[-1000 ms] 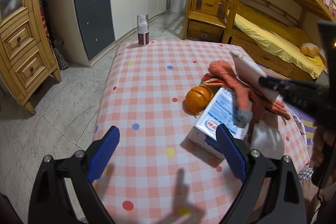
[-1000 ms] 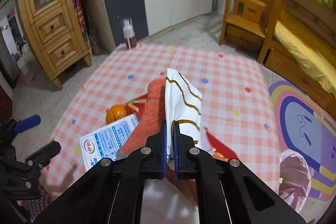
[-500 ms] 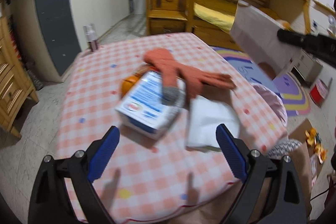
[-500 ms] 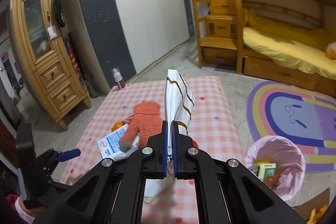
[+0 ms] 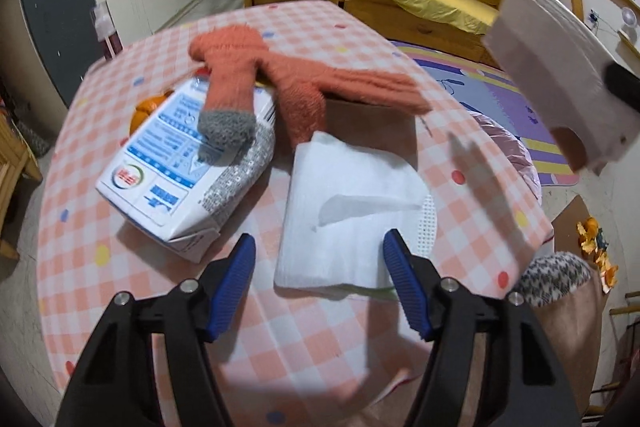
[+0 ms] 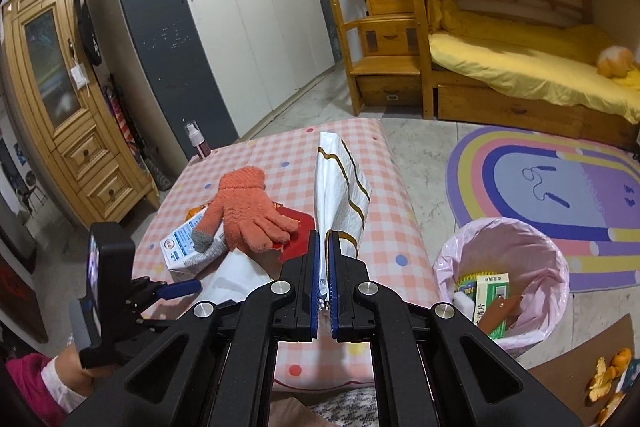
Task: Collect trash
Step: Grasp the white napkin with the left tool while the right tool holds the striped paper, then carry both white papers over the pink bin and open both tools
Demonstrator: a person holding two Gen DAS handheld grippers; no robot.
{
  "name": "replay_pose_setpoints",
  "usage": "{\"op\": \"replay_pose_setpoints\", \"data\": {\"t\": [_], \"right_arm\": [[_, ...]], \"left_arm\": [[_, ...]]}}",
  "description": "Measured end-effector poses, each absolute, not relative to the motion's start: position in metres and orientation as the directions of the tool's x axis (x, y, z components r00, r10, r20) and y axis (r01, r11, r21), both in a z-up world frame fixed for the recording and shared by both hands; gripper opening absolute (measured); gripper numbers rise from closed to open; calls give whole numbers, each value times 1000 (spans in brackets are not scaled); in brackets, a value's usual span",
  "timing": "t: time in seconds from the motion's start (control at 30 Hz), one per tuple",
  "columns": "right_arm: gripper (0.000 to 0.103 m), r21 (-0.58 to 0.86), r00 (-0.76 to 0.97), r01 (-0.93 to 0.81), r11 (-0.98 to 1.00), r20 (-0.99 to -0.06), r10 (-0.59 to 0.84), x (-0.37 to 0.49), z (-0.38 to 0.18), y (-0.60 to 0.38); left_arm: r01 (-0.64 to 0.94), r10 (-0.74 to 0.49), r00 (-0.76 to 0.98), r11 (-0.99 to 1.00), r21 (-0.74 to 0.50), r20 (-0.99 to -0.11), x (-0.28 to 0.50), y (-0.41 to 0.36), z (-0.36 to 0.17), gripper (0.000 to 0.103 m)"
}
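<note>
My right gripper (image 6: 324,259) is shut on a white paper bag with gold stripes (image 6: 336,183), held up in the air over the table's right side; the bag also shows in the left wrist view (image 5: 560,75). My left gripper (image 5: 320,275) is open, its fingers either side of the near edge of a white foam sheet (image 5: 352,203) on the checked table (image 5: 152,307). A white and blue carton (image 5: 184,163) lies left of the sheet, with an orange glove (image 5: 280,75) draped over it. A bin with a pink liner (image 6: 504,259) stands on the floor right of the table, holding boxes.
An orange (image 5: 146,107) lies behind the carton. A red packet (image 6: 294,235) sits under the glove. A pump bottle (image 6: 198,139) stands at the table's far corner. Orange peel (image 6: 604,379) lies on cardboard by the bin. A bunk bed and wardrobes stand beyond.
My right gripper has lifted the paper bag up and back, toward the bin side. My left gripper has swung right and closer, from the carton to the foam sheet.
</note>
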State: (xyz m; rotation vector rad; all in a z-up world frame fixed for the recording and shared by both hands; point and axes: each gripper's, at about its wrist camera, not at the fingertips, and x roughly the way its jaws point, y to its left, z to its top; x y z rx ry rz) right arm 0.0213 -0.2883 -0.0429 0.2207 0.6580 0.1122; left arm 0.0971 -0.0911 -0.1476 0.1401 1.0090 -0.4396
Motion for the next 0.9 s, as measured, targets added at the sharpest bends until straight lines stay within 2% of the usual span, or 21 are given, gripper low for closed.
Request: {"op": "replay_pose_setpoints", "data": {"t": [0.13,0.2,0.27,0.3,0.37,0.43,0.47,0.7,0.9], "right_arm": [[4,244,783,-37,969,-596,180,19,-45,-290],[4,251,783,-35,967,-594,182,17,-46,-292],[4,255,783,-32,967,-595,183,17,-47,-293],[4,256,783,-30,966,-595,182,17,-47,-294],[4,257,782,-29,966,-596,183,15,-47,-294],[4,258,784,-29,966,-593,182,12,-45,-295],[4,257,786,-28,966,-591,180,11,-44,-296],[4,255,809,-10,967,-567,158,-1,-33,-306],[4,265,813,25,964,-567,134,-10,-35,-320]], "left_arm": [[424,-301,460,901,-91,-835,99,-93,-148,67],[438,-301,467,896,-79,-831,98,-95,-147,61],[455,-313,466,887,-79,-827,93,-99,-145,43],[459,-310,467,886,-73,-828,93,-101,-145,40],[459,-308,469,886,-70,-828,91,-101,-144,20],[453,-320,479,888,-82,-818,88,-97,-137,7],[455,-340,486,885,-99,-805,85,-94,-130,4],[507,-433,573,854,-114,-696,55,-92,-61,2],[562,-462,569,822,-89,-680,48,-119,-46,2]]}}
